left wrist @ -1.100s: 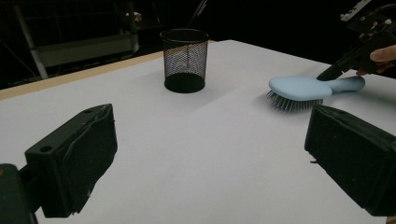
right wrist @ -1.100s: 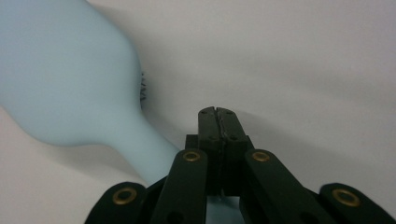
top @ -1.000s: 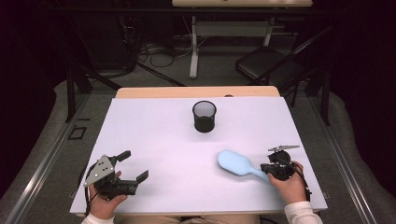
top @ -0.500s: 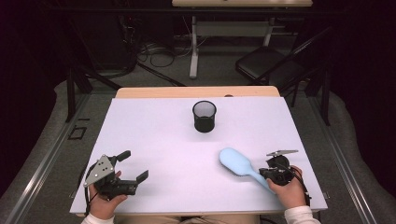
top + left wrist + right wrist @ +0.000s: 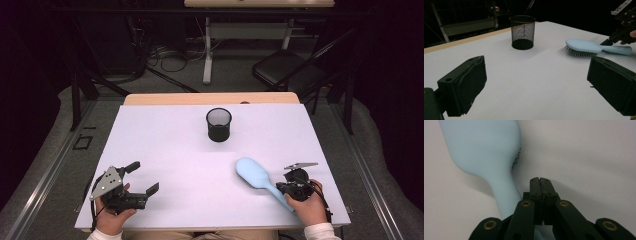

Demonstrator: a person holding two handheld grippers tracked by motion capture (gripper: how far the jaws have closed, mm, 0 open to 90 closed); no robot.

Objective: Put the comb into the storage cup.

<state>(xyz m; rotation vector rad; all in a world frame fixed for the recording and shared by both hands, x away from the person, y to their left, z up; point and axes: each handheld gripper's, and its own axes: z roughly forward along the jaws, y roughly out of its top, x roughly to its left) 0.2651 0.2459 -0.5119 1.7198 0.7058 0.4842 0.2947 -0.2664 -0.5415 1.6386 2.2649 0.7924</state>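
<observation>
Left gripper resting at table's 7 o'clock, jaws gaping wide. Right gripper sitting at 5 o'clock, jaws pressed together beside handle of pale blue plastic hairbrush. Black mesh cup standing toward 12 o'clock on white table.

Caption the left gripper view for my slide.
Open left gripper jaws frame a black mesh cup and a bristles-down blue hairbrush on the white table.

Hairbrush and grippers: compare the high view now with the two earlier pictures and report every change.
The right gripper has drawn back toward the person's edge of the table, and the light blue hairbrush has slid slightly the same way. In the right gripper view its jaws are pressed together beside the handle, not around it. The left gripper stayed open in place; the black mesh cup did not move.
</observation>
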